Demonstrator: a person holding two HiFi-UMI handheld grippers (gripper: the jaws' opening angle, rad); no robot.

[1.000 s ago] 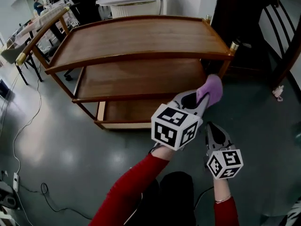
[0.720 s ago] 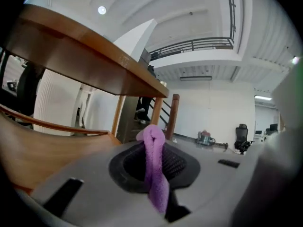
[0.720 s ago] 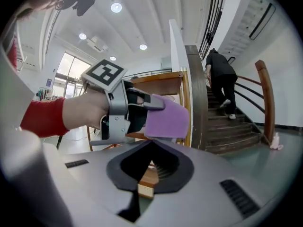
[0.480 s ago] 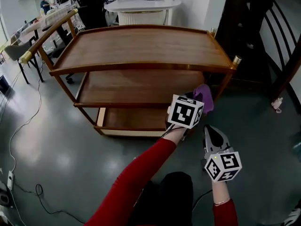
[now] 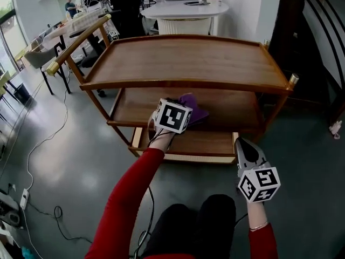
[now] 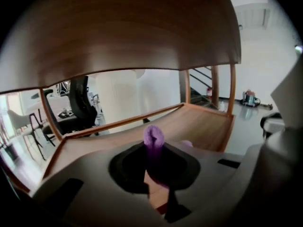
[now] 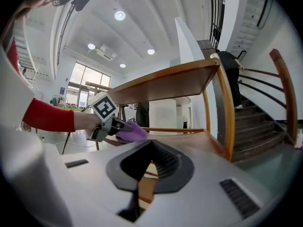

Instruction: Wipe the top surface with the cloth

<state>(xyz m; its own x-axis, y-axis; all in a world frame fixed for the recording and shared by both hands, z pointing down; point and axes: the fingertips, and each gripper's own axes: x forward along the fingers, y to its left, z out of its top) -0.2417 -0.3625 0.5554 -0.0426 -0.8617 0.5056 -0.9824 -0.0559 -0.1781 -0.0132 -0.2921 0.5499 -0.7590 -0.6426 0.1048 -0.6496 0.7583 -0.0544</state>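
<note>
My left gripper (image 5: 178,106) pinches the purple cloth (image 5: 194,111) and sits in over the middle shelf (image 5: 232,104) of the wooden cart (image 5: 81,74), below its top surface (image 5: 183,58). The cloth hangs low over that shelf; I cannot tell if it touches. My right gripper (image 5: 243,146) hovers just before the cart's 3 shelves, jaws pressed together on nothing

Cloth (image 5: 194,112): purple, bunched into a wad, clamped between the left gripper (image 5: 183,106) fingers. It sits over the middle shelf (image 5: 232,104) of the three-tier wooden cart (image 5: 280,109), below the top surface (image 5: 188,61), not on it. Top surface: brown glossy wood, raised lip all round, level.
</note>
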